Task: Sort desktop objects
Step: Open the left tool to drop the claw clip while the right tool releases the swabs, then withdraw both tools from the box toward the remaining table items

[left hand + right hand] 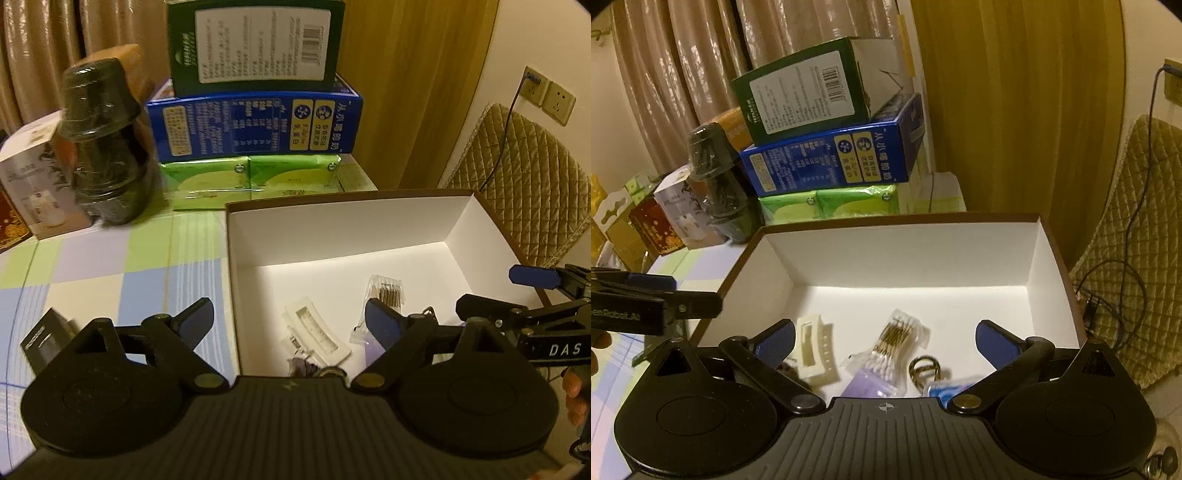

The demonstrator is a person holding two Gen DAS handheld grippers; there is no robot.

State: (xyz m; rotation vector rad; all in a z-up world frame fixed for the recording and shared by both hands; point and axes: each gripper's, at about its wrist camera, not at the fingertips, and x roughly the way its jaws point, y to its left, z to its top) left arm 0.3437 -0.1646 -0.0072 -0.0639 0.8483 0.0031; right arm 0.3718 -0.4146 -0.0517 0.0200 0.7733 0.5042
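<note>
While both grippers hang above the box (901,251), neither has anything between its pads. The left gripper (288,321) has its jaws well apart, straddling the box's left wall, one finger over the checked tablecloth (110,266) and the other over the box floor. The right gripper (884,341) has its jaws spread wide over the box's near end.

Inside the box, near its front wall, lie the sorted things: a cream hair clip (815,345) toward the left wall, a pack of cotton swabs (894,343) in the middle, a gold metal ring (925,367) just right of the swabs, and a purple packet (866,387) touching the swabs' near end. A blue-and-white item (951,387) lies beside the ring; it is too blurred to name. Something dark (304,363) sits by the clip, likely a hair tie.

Outside the box, off its left wall, a small dark box (44,336) lies on the cloth. Behind the box's far wall stand green tissue packs (251,177) with a blue carton (255,122) and a green carton (255,44) stacked on them. Left of that stack stands a dark wrapped bottle (107,147).
</note>
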